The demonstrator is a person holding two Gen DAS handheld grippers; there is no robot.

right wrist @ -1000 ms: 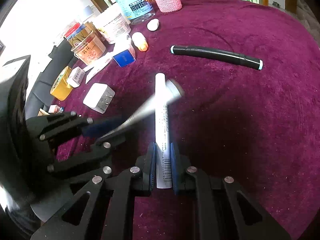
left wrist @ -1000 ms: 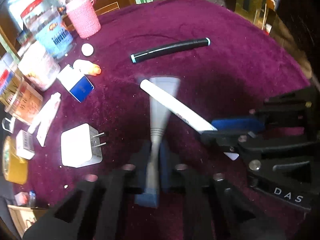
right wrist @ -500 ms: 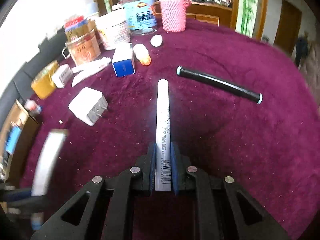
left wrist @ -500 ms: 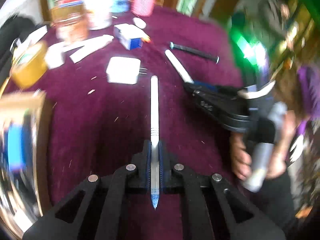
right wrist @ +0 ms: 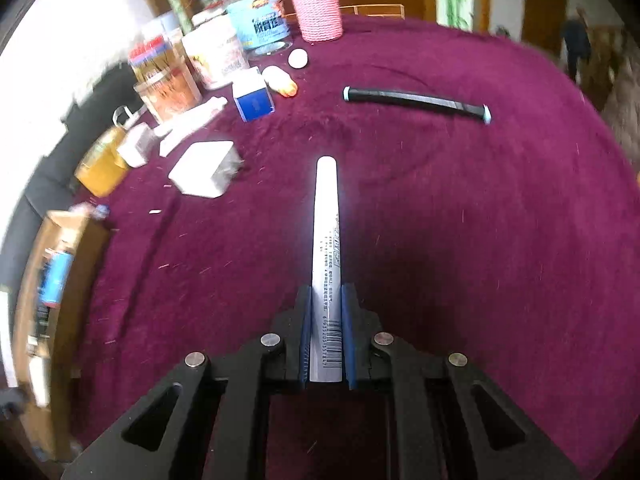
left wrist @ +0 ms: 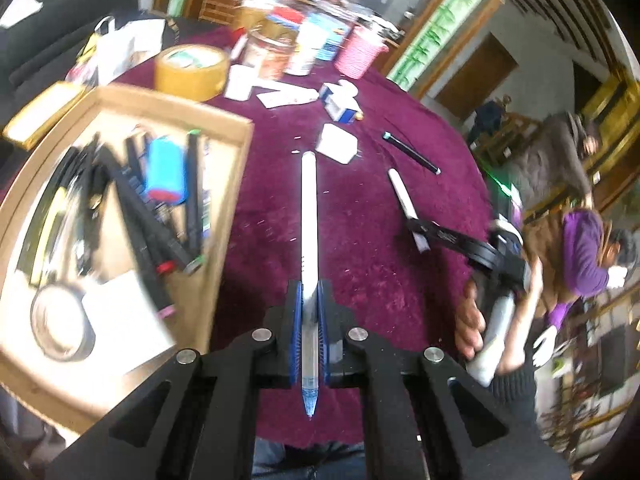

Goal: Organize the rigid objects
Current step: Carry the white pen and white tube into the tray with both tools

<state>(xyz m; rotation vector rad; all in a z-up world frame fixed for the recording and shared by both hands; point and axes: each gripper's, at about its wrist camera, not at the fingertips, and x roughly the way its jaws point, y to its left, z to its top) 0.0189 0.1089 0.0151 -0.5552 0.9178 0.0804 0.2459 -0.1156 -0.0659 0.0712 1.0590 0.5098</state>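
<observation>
Above the maroon tabletop [right wrist: 440,220], the left gripper [left wrist: 308,334] is clamped on a slim white pen [left wrist: 308,232] and the right gripper [right wrist: 326,340] on a thicker white marker [right wrist: 327,240]. At the tabletop's left edge, a cardboard box [left wrist: 224,184] holds blurred pens [left wrist: 160,240], its near corner cut off.

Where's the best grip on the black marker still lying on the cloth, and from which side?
Grip the black marker mid-barrel, coming from above with the fingers straddling its width. It lies flat on the maroon cloth, long and thin, with bare cloth on both long sides; a centred hold should keep it from tipping.
</observation>
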